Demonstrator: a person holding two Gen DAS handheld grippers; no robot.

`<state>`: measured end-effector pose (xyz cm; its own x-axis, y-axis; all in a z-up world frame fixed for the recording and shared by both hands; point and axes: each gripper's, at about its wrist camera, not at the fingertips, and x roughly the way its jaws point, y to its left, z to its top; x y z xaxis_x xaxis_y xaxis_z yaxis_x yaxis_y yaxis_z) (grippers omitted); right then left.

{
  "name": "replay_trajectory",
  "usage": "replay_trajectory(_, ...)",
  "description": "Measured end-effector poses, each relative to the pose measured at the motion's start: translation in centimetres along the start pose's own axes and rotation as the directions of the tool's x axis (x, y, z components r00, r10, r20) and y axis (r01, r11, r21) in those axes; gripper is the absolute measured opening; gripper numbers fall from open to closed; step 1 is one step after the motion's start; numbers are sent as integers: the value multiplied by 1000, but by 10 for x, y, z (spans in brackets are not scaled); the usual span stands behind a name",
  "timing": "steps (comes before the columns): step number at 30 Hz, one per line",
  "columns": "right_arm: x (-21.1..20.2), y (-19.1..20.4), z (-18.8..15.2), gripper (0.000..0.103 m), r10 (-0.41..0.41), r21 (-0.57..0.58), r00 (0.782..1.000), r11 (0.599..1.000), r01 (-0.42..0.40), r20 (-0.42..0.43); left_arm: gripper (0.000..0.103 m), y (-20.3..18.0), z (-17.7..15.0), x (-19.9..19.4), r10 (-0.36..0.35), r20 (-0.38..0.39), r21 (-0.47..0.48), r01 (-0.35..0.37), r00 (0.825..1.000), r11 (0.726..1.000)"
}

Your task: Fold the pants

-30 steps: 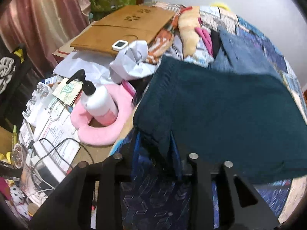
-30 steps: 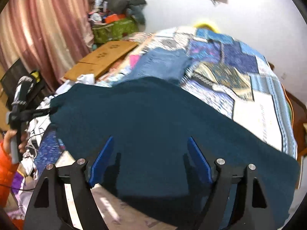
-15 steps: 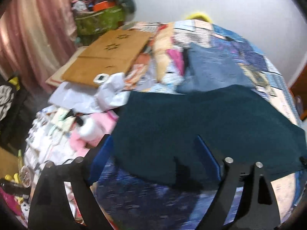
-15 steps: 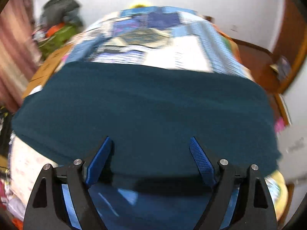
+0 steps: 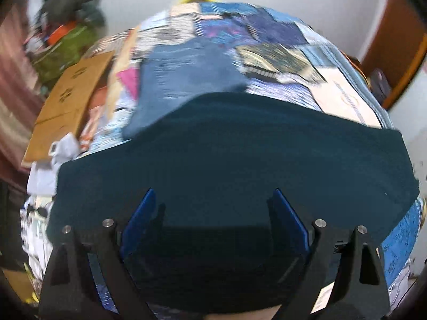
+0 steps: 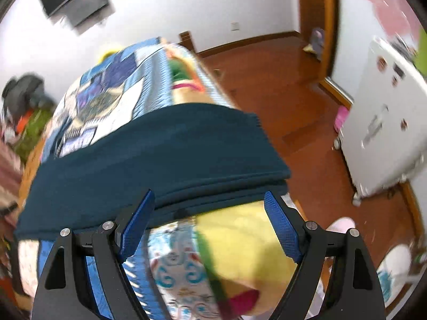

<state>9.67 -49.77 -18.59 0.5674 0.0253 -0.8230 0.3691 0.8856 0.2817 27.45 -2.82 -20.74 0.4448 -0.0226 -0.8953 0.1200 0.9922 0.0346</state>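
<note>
pants (image 5: 229, 165) laid flat across the patchwork bed (image 5: 291, 61), spread wide for the next fold | left gripper (image 5: 213, 221) fingers spread, nothing pinched — held above the cloth | right gripper (image 6: 208, 218) fingers spread at 6 o'clock — folded edge between them, untouched

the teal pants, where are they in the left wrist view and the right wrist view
Left wrist: the teal pants lie across the lower middle, from left edge to right, with the open left gripper over their near part.
Right wrist: the pants fill the middle-left, their layered folded edge just beyond the open right gripper.
Shared landmark: the blue patchwork quilt behind the pants.
</note>
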Motion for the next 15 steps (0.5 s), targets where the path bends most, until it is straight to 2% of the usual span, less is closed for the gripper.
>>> replay_trajectory(3, 5, -10, 0, 81, 41, 78, 999, 996, -40, -9, 90, -32, 4, 14, -11, -31, 65, 13, 999, 998)
replay_trajectory(7, 24, -25, -3, 82, 126, 217, 990, 970, -111, -58, 92, -62, 12, 20, 15, -13, 119, -13, 1000, 993)
replay_trajectory(12, 58, -40, -4, 82, 208, 321, 969, 934, -157, -131, 92, -84, 20, 29, -11, -33, 142, 15, 999, 990)
replay_trajectory(15, 70, -48, -5, 82, 259, 361, 956, 912, -194, -141, 92, -92, 22, 32, -19, -36, 148, 25, 999, 989)
